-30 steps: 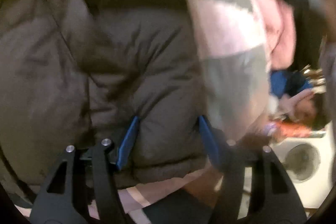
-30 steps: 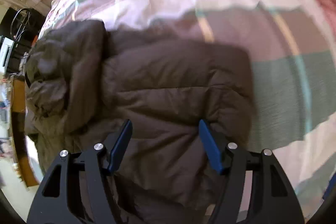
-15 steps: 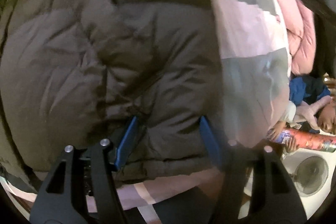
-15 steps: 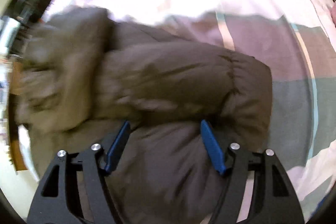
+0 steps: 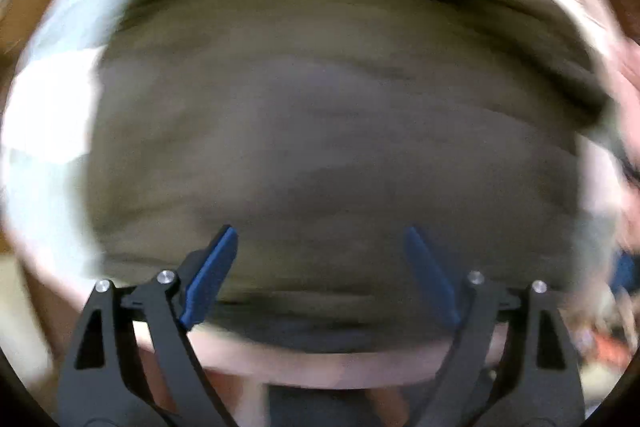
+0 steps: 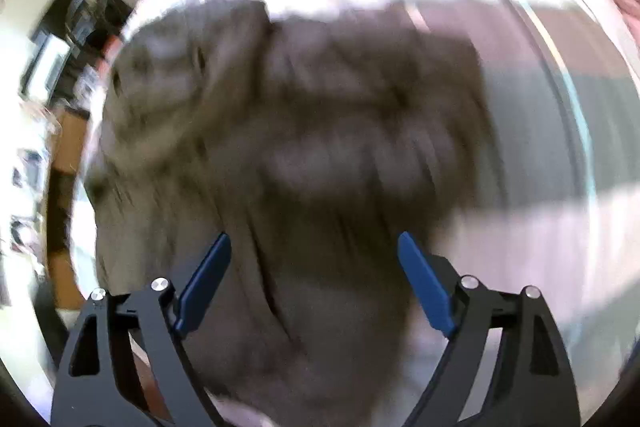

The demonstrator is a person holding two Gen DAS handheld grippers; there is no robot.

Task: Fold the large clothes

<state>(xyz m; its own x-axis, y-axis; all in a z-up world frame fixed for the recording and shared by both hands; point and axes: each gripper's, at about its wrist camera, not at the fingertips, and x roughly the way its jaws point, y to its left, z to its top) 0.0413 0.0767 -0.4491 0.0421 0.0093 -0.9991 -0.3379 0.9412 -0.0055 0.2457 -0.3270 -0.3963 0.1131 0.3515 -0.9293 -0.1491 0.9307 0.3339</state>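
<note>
Since a moment ago your views have swung and blurred, and both sets of jaws have just been opening. The left gripper (image 5: 320, 259) is standing wide with nothing pinched; the puffy brown jacket (image 5: 328, 131) is lying beyond and between its blue pads (image 5: 208, 279), apparently untouched. The right gripper (image 6: 314, 275) is likewise spread wide and gripping nothing, the jacket (image 6: 296, 155) bunching in soft quilted rolls ahead of the jaws. It is resting on the bed's checked pink-and-grey cover (image 6: 560, 131). To the right of the right jaws the cover is lying flat and bare; to their left the jacket's edge is nearing the bed's side.
</note>
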